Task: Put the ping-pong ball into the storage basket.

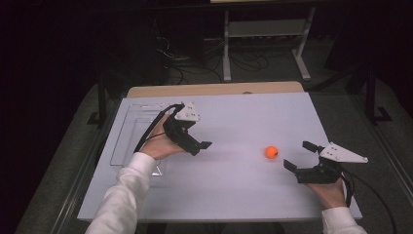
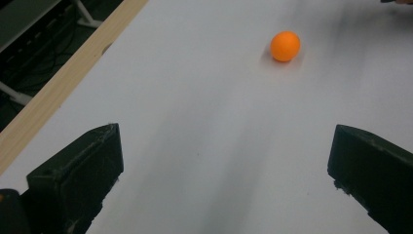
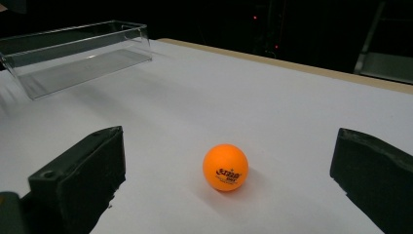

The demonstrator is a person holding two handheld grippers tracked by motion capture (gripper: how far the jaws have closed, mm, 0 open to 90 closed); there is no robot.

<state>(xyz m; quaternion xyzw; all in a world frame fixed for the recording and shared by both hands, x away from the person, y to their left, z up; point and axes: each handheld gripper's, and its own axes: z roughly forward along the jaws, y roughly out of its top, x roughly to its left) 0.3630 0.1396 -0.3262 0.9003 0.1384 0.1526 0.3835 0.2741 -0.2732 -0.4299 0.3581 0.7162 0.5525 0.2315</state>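
1. From the high view, my right gripper (image 1: 299, 155) sits low at the right of the white table (image 1: 234, 195), its jaws spread wide and holding nothing. The orange ball (image 1: 271, 152) lies loose on the table just beyond the jaw tips, near them but not touching. My left gripper (image 1: 197, 145) rests left of centre, aimed across toward the ball and well apart from it. Beside that hand lies a clear tray (image 1: 127, 127).

2. In the left gripper view, my two black jaws stand far apart with bare table between them. The ball (image 2: 285, 46) lies well ahead, toward the right.

3. In the right gripper view, my jaws are wide apart and empty. The ball (image 3: 225, 167) sits on the table between and just ahead of them, touching neither, its printed logo facing me. The clear tray (image 3: 73, 48) stands far off at the upper left.
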